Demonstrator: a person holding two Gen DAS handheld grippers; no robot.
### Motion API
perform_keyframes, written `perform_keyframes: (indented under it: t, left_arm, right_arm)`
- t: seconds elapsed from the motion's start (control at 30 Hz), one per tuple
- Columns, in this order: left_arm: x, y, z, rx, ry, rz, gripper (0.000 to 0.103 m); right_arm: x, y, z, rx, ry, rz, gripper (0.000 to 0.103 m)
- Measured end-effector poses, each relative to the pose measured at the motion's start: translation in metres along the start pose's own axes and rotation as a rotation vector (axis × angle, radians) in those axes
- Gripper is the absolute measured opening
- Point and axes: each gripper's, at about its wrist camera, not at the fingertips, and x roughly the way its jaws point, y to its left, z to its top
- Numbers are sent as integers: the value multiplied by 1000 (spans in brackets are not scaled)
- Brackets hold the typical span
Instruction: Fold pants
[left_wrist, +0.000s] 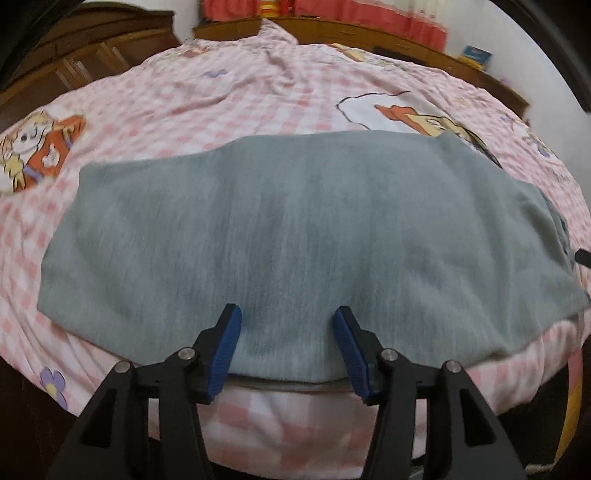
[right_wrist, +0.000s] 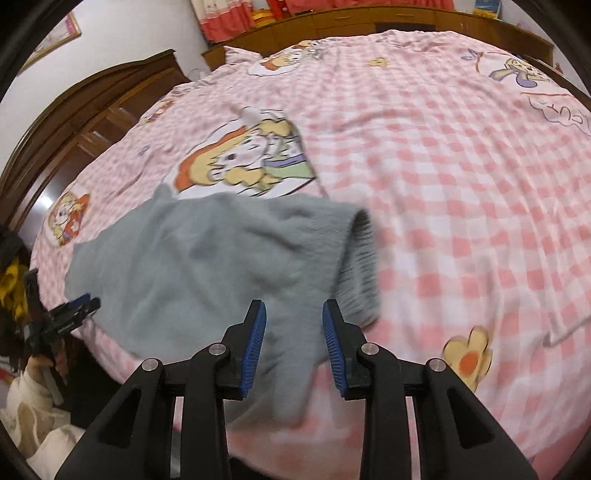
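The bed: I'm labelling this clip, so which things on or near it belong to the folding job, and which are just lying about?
Job:
grey pants
left gripper, jaws open
right gripper, jaws open
bed cover, the work surface

Lying about:
wooden cabinet
red curtain
blue box

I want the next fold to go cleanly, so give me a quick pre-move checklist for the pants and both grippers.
1. Left gripper open: ok.
2. Right gripper open: ok.
3. Pants flat under the left gripper: ok.
4. Ribbed end lying flat: not ok, it bunches.
5. Near edge on the bed: not ok, it droops over the side.
6. Layers aligned underneath: cannot tell.
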Motion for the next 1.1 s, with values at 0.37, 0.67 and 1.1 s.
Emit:
perform_keyframes:
  t: [0.37,0.67,1.1]
  left_arm:
    - [3,-5,-1,-6,10,53,60]
    - [5,-8,-1,0,7,73,60]
    - [5,-9,-3,5,-5,89,61]
  right_arm:
    - [29,-21,-20,9,1,150,33]
    - [40,-27,-4,115,-25,256,33]
    - [47,-27,-9,142,-43,280,33]
